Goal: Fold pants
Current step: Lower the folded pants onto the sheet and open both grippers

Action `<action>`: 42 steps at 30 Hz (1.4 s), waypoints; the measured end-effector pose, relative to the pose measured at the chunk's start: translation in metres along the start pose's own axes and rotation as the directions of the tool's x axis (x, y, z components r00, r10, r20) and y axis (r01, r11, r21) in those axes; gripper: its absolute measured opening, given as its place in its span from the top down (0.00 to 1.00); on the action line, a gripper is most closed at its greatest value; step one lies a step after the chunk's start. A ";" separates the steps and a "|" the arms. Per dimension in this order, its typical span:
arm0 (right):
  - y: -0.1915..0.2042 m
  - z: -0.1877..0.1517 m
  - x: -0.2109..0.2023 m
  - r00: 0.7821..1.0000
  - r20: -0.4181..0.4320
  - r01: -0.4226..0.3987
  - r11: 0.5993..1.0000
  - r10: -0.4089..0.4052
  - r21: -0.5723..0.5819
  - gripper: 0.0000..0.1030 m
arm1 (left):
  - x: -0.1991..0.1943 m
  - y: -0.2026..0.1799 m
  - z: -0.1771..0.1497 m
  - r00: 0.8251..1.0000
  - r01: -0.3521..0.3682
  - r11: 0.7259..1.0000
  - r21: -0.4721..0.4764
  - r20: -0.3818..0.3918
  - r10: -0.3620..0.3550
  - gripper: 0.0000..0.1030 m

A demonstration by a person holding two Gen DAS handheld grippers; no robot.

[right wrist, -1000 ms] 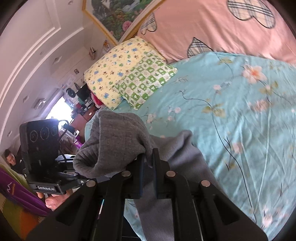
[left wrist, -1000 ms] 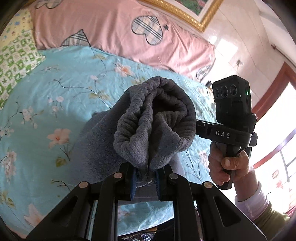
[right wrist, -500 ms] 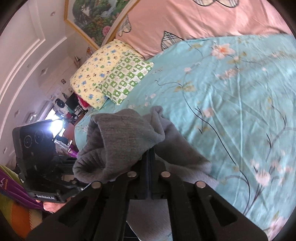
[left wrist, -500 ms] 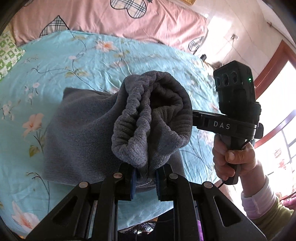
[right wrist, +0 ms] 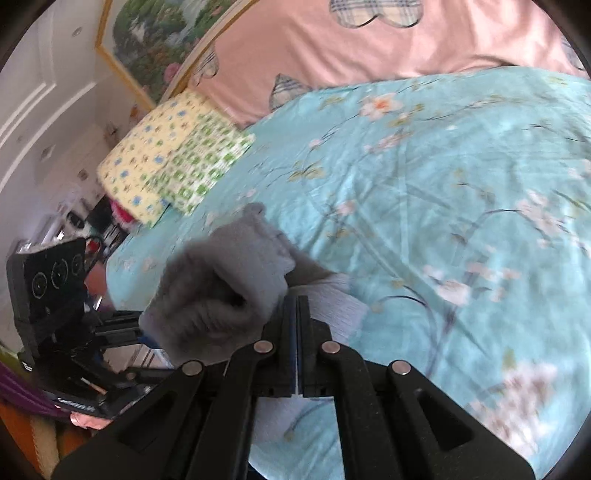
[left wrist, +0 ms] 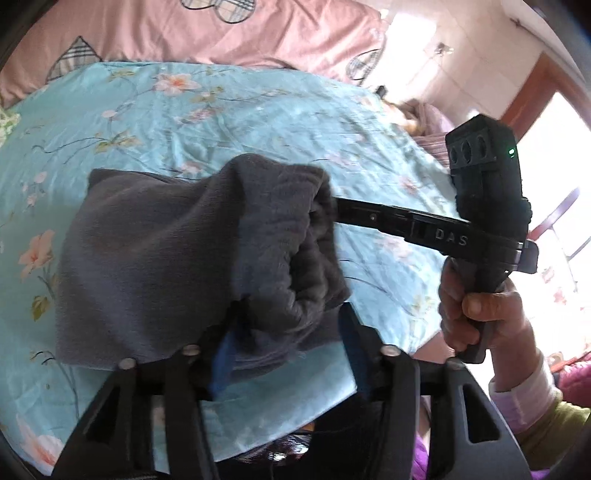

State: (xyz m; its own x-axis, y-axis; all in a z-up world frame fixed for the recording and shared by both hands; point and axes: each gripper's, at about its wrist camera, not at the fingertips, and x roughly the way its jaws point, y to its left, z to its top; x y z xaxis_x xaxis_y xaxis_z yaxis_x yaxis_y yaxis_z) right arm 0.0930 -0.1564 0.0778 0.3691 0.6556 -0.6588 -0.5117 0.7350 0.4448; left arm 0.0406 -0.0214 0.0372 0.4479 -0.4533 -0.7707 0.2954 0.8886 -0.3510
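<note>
Pants (left wrist: 155, 258) lie doubled on the bed (left wrist: 258, 122); left gripper (left wrist: 284, 332) is opening off the hem, right gripper (right wrist: 296, 317) pinches it closed; smoothing remains.

The far and right reaches of the blue floral bedspread (right wrist: 461, 177) are lying open for a gripper to pass over. The grey pants (left wrist: 177, 258) are bunching up near the bed's front edge, filling the room between the two grippers, while stacked pillows (right wrist: 173, 158) and a pink quilt (left wrist: 229, 33) are closing off the head end.
</note>
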 end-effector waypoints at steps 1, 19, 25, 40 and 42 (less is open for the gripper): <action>0.000 -0.001 -0.007 1.000 0.013 0.017 1.000 -0.017 0.011 0.98 | -0.002 -0.002 0.000 1.000 0.010 1.000 0.006 0.001 -0.010 0.43; 0.053 -0.003 -0.048 0.975 0.144 0.156 0.984 -0.167 0.086 0.19 | -0.053 0.037 0.000 0.994 0.002 0.999 -0.035 0.107 0.002 0.36; 0.075 -0.004 -0.038 0.971 0.135 0.191 0.979 -0.200 0.072 0.17 | -0.067 0.066 0.003 0.990 -0.026 0.996 -0.088 0.138 0.038 0.34; 0.114 -0.006 -0.019 0.938 0.156 0.296 0.950 -0.309 0.098 0.16 | -0.074 0.113 0.013 0.987 -0.028 0.986 -0.166 0.152 0.053 0.26; 0.108 -0.010 -0.016 0.939 0.147 0.294 0.947 -0.311 0.127 0.16 | -0.073 0.120 0.015 0.988 -0.028 0.984 -0.175 0.145 0.054 0.25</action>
State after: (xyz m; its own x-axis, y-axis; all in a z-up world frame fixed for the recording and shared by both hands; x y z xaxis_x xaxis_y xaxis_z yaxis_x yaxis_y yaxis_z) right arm 0.0243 -0.0891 0.1308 0.6194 0.4125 -0.6680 -0.2782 0.9109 0.3046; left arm 0.0559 0.1170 0.0588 0.5810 -0.4103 -0.7030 0.1309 0.8995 -0.4168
